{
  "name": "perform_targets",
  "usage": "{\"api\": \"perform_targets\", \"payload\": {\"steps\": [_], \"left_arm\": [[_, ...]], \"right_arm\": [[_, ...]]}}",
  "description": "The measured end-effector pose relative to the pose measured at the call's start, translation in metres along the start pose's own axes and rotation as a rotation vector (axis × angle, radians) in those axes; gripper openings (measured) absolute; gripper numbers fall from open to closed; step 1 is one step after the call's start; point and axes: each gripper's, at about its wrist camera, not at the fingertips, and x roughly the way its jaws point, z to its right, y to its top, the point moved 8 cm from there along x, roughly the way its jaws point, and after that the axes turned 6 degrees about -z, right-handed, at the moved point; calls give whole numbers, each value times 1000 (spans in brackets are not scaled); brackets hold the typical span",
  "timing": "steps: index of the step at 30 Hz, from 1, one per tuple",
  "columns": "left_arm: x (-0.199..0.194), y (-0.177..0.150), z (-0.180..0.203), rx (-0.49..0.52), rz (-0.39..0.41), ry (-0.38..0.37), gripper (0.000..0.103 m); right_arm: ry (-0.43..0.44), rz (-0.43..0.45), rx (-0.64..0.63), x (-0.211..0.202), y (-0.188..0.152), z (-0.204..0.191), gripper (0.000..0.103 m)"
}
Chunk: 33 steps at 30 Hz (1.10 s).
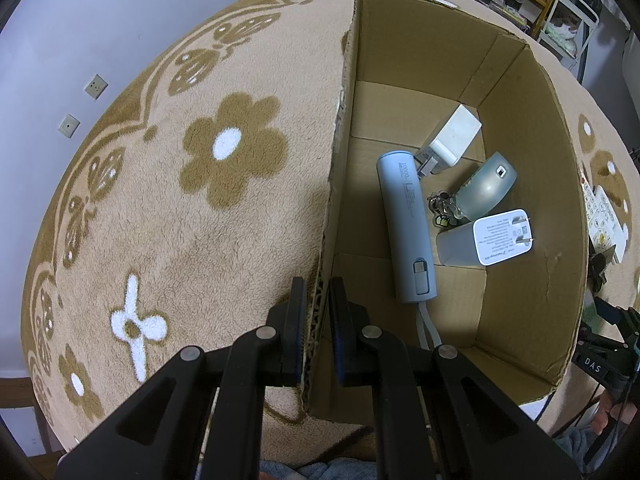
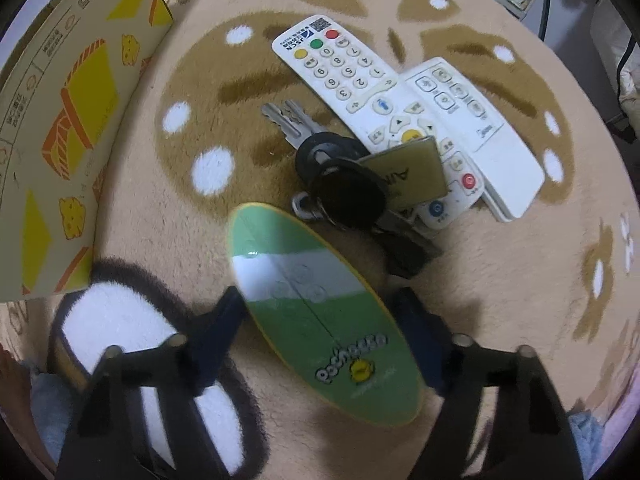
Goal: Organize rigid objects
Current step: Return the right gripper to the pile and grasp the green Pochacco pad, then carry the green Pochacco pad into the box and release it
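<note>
Left wrist view: the left gripper (image 1: pixel 316 292) is clamped on the near wall of an open cardboard box (image 1: pixel 532 184), one finger outside, one inside, pinching the corrugated edge. The box stands on a beige rug (image 1: pixel 180 200) patterned with brown flowers. On the box floor lie a pale blue power bank (image 1: pixel 408 228), a white charger (image 1: pixel 452 136) beyond it, a second white charger (image 1: pixel 488 238) with its prongs facing up, a frosted rounded device (image 1: pixel 486 190) and a small bunch of keys (image 1: pixel 440 208) — all close together.

Right wrist view: the right gripper (image 2: pixel 320 328) points down at the rug (image 2: pixel 500 280), its jaws partly spread either side of a green-and-white oval board (image 2: pixel 320 312) edged in yellow. Motion blur hides whether the pads touch it. Just beyond lie a key bunch (image 2: pixel 340 176) with black fobs and a gold tag, resting partly on two white remotes — one with numbered buttons (image 2: pixel 360 84), one plainer (image 2: pixel 480 132). The box's printed outer wall (image 2: pixel 72 120) stands at the left.
</note>
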Motion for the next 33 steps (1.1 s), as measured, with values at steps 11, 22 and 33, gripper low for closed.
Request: {"api": "perform_targets", "payload": {"steps": [11,22,33], "left_arm": [[0,0,0,0,0,0,11],[0,-1,0,1,1,-1,11],[-1,-3,1,5,3,-7,9]], "right_arm": [[-49,-26,-8,-9,-18,1,60],[-87,-39,-84,-6,-41,-10,60],[-59,124,-89,-54,-36,-27,60]]}}
